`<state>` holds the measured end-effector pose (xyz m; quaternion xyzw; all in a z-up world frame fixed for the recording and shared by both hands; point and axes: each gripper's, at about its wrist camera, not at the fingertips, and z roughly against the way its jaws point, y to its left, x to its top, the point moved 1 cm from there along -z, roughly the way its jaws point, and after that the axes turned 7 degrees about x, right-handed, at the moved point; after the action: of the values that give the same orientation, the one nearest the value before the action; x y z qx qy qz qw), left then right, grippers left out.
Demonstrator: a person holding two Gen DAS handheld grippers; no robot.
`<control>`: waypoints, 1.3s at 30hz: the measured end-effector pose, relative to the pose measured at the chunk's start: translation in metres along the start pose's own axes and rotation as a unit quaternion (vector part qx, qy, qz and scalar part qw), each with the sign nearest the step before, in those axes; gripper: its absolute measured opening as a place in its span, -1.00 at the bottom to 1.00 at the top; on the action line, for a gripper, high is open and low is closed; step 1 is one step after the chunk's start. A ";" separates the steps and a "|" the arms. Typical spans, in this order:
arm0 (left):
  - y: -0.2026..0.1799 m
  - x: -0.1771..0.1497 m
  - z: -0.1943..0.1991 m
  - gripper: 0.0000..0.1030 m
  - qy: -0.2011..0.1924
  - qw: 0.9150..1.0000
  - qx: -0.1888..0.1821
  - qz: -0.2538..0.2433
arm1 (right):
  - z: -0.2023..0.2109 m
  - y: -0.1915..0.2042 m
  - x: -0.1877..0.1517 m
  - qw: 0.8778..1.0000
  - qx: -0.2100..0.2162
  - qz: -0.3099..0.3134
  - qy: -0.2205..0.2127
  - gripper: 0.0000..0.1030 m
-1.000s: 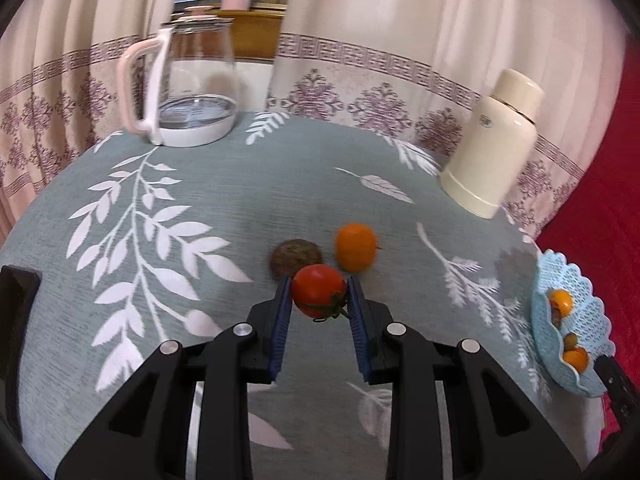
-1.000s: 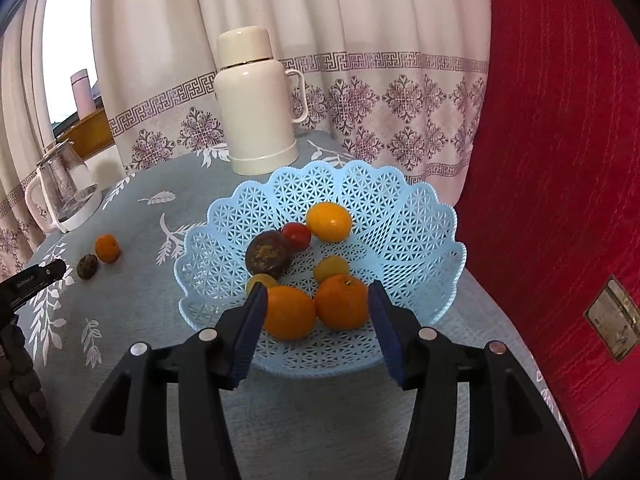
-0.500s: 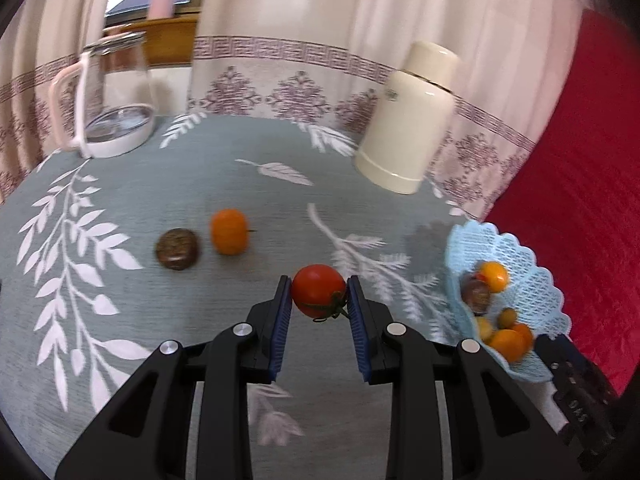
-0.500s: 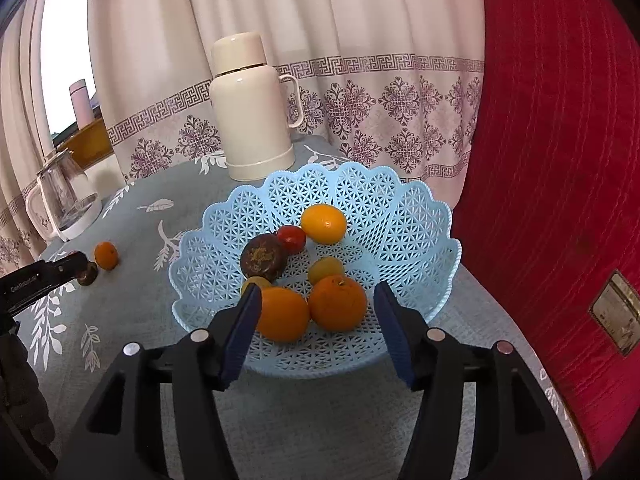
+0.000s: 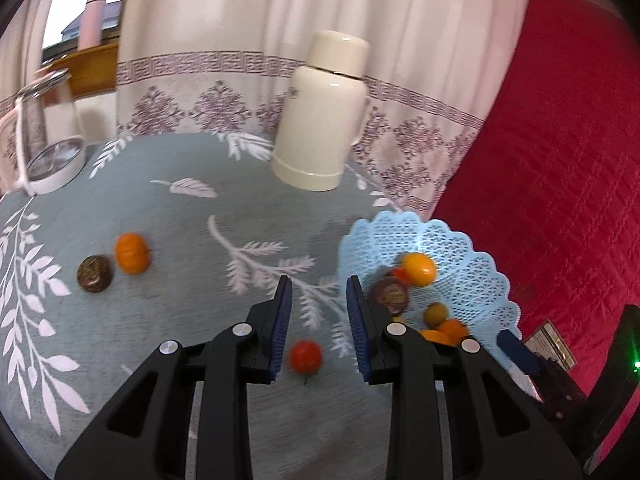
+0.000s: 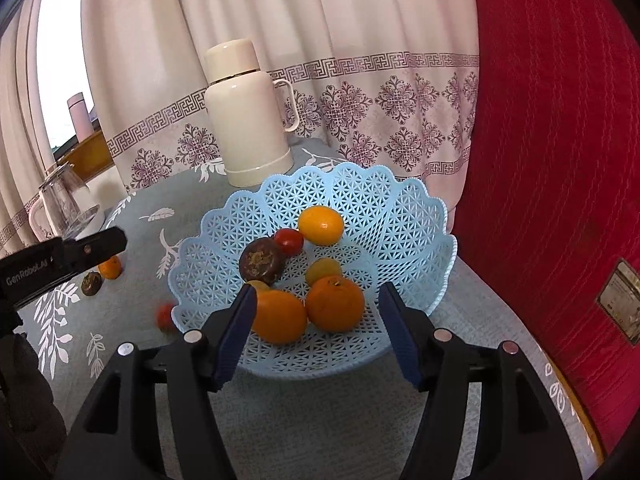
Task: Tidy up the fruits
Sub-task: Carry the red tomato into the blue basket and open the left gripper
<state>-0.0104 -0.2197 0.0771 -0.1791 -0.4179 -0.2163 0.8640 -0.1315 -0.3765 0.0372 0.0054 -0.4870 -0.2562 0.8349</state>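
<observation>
My left gripper (image 5: 319, 292) is open and empty. A red tomato (image 5: 305, 355) lies blurred on the tablecloth below its jaws, and shows just left of the blue lattice basket (image 6: 404, 208) in the right wrist view (image 6: 164, 315). The basket (image 5: 476, 268) holds several fruits: oranges (image 6: 335, 303), a yellow citrus (image 6: 321, 225), a brown fruit (image 6: 261, 261) and a small tomato (image 6: 289, 241). An orange (image 5: 132, 258) and a brown fruit (image 5: 95, 273) lie on the cloth at left. My right gripper (image 6: 318, 305) is open over the basket's near rim.
A cream thermos (image 5: 322, 114) stands behind the basket. A glass kettle (image 5: 44, 136) stands at the far left. A red quilted surface (image 6: 560, 160) rises on the right. Curtains hang behind the grey leaf-print tablecloth (image 5: 192, 220).
My left gripper swung right toward the basket, then opened; the tomato it held has dropped to the tablecloth beside the basket. My right gripper has opened a little wider.
</observation>
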 end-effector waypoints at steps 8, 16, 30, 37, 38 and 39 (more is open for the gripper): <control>-0.002 -0.002 -0.010 -0.44 0.012 1.000 -0.001 -0.003 | 0.001 -0.006 -0.001 1.000 0.005 -0.015 -0.002 0.26; 0.014 -0.019 -0.019 -0.23 0.042 0.999 -0.001 0.000 | 0.003 -0.007 -0.001 1.000 0.009 -0.022 -0.007 0.27; -0.025 -0.056 -0.026 -0.12 0.080 0.988 -0.073 -0.109 | 0.008 -0.017 0.000 0.999 0.017 -0.042 -0.019 0.27; -0.032 -0.061 -0.041 -0.12 0.104 0.983 -0.080 -0.130 | 0.009 -0.018 0.000 0.999 0.019 -0.043 -0.021 0.27; -0.033 -0.060 -0.043 -0.12 0.107 0.982 -0.081 -0.130 | 0.009 -0.018 0.000 0.999 0.019 -0.043 -0.021 0.27; -0.034 -0.060 -0.045 -0.12 0.109 0.982 -0.082 -0.131 | 0.009 -0.017 0.000 0.999 0.019 -0.043 -0.021 0.27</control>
<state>-0.0329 -0.2563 0.0070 -0.1681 -0.3222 -0.3797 0.8508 -0.1460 -0.3895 0.0372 0.0369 -0.5086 -0.2828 0.8124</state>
